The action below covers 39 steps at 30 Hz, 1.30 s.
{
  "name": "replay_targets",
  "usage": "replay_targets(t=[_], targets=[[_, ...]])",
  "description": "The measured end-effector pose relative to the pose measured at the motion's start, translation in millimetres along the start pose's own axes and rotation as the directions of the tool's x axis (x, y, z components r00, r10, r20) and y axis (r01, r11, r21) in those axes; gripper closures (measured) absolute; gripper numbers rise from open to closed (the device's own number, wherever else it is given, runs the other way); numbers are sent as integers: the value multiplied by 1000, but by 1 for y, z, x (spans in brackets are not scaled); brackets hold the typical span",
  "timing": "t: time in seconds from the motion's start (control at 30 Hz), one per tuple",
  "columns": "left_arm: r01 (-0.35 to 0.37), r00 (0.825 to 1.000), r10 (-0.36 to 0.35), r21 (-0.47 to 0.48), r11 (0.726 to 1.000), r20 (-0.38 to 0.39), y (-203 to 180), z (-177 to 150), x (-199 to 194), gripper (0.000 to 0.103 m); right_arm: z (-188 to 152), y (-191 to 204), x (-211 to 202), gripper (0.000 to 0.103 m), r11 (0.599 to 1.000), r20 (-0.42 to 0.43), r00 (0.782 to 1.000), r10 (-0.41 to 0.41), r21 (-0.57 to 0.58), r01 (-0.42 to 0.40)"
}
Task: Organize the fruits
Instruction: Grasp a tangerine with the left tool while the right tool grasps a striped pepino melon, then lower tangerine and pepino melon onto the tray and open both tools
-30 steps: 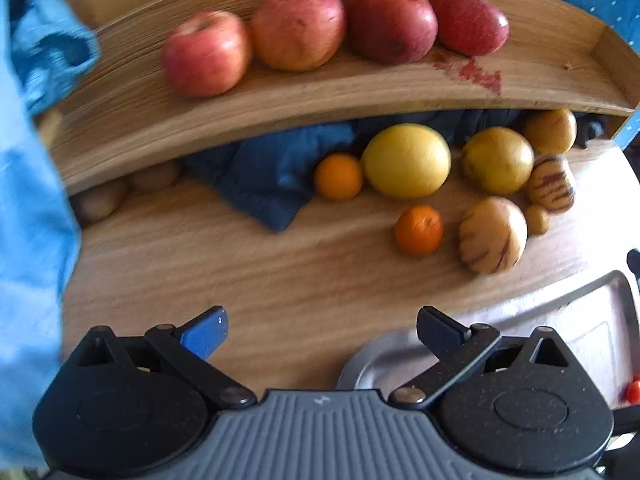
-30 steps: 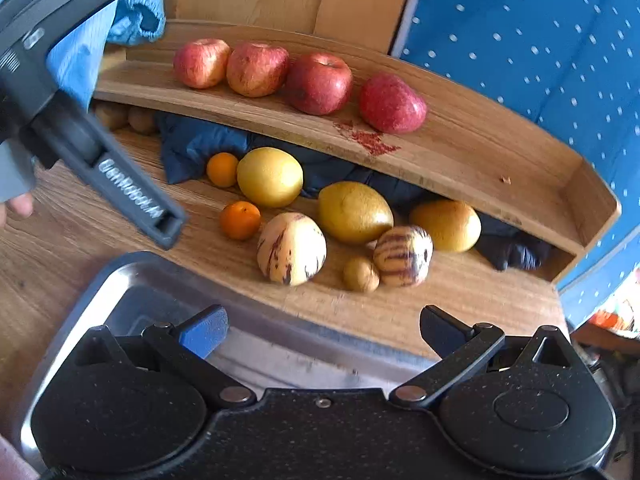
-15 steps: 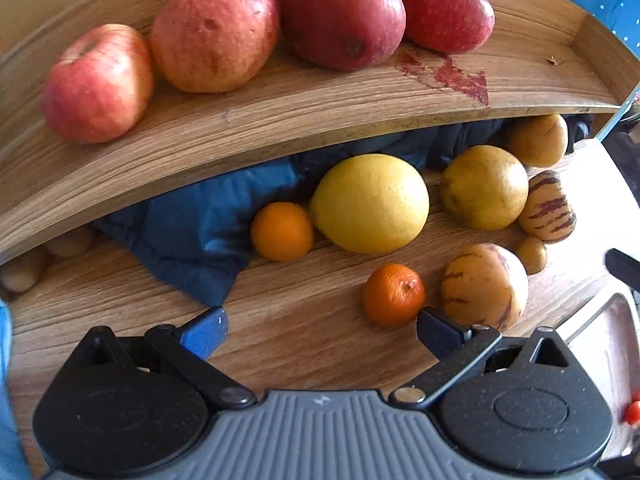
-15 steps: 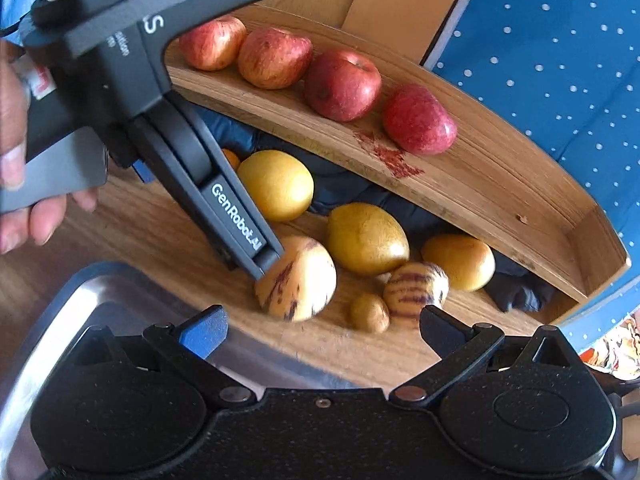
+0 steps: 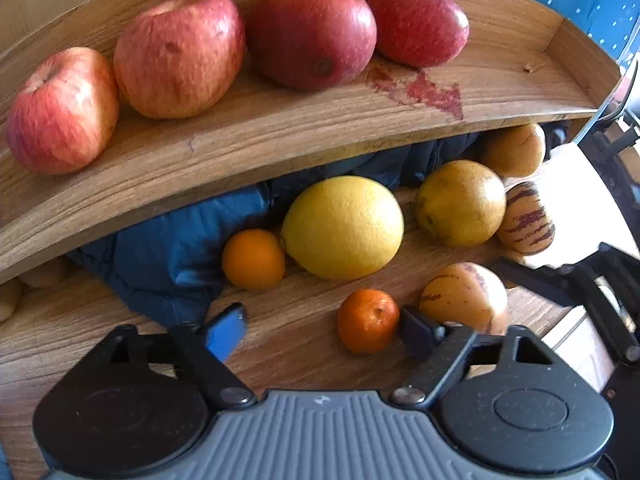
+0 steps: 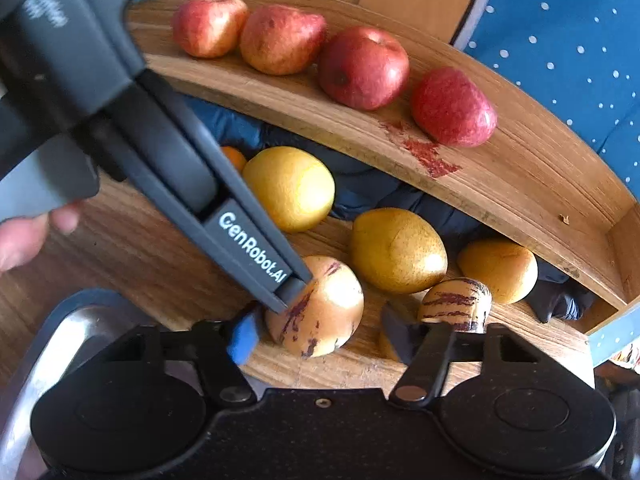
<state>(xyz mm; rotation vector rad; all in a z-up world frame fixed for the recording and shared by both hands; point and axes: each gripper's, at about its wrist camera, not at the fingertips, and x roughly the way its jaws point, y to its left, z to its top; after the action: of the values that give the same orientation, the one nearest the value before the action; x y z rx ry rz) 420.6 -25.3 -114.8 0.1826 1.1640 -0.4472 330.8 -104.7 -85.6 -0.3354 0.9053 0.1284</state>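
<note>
Four red apples (image 5: pixel 312 28) line the upper wooden shelf (image 5: pixel 280 136). Below lie a big yellow citrus (image 5: pixel 344 228), a small orange (image 5: pixel 254 258), a tangerine (image 5: pixel 368 320), two yellow-brown fruits (image 5: pixel 460 202) and two striped melons. My left gripper (image 5: pixel 320 332) is open low over the lower board, with the tangerine just inside its right finger. My right gripper (image 6: pixel 320 338) is open, its fingers on either side of the nearer striped melon (image 6: pixel 320 308). The left gripper's finger (image 6: pixel 248 248) touches that melon's top left and hides the tangerine in the right wrist view.
A dark blue cloth (image 5: pixel 168 264) is bunched under the upper shelf behind the fruit. A metal tray (image 6: pixel 60 344) sits at the lower left, in front of the board. A hand (image 6: pixel 24 236) holds the left gripper. Blue dotted fabric (image 6: pixel 560 40) hangs at the back right.
Both grippers have moved forward toward the lower shelf. The tangerine now sits by the left gripper's right finger. The right fingers have narrowed around the striped melon.
</note>
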Motion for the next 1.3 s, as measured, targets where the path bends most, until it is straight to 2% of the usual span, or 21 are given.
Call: replay_targets(t=[0.1,0.2,0.33,0.63,0.9,1.07,1.3], targets=[[17,1000,-17,-1,1000,14,-1,-1,-4,32,2,0,2,47,1000,5,1000,9,12,-9],[43,999,-43,4,999,25,-3,-4,-8,44,2,2,2,48,1000,8,1000,3,12,-3],[92,996,-92,2,996,22,-6,-7,-12,68,1,1,0,48,999,2,1000,-3,37,3],[114,993,-114,14,993,24,-15,-23,-24,68,-13,1,-27,48,995,50,997,-62,78,58],[125,991,-128,61,990,47,-39,-32,-45,68,-42,-2,-64,48,987,93,991,-96,135,83],[200,980,-200,17,980,-4,-55,-48,-50,68,-68,-4,-85,48,978,98,988,-119,184,99],[225,974,-222,67,972,-51,-87,-79,-56,68,-112,-2,-119,48,959,69,987,-144,256,122]])
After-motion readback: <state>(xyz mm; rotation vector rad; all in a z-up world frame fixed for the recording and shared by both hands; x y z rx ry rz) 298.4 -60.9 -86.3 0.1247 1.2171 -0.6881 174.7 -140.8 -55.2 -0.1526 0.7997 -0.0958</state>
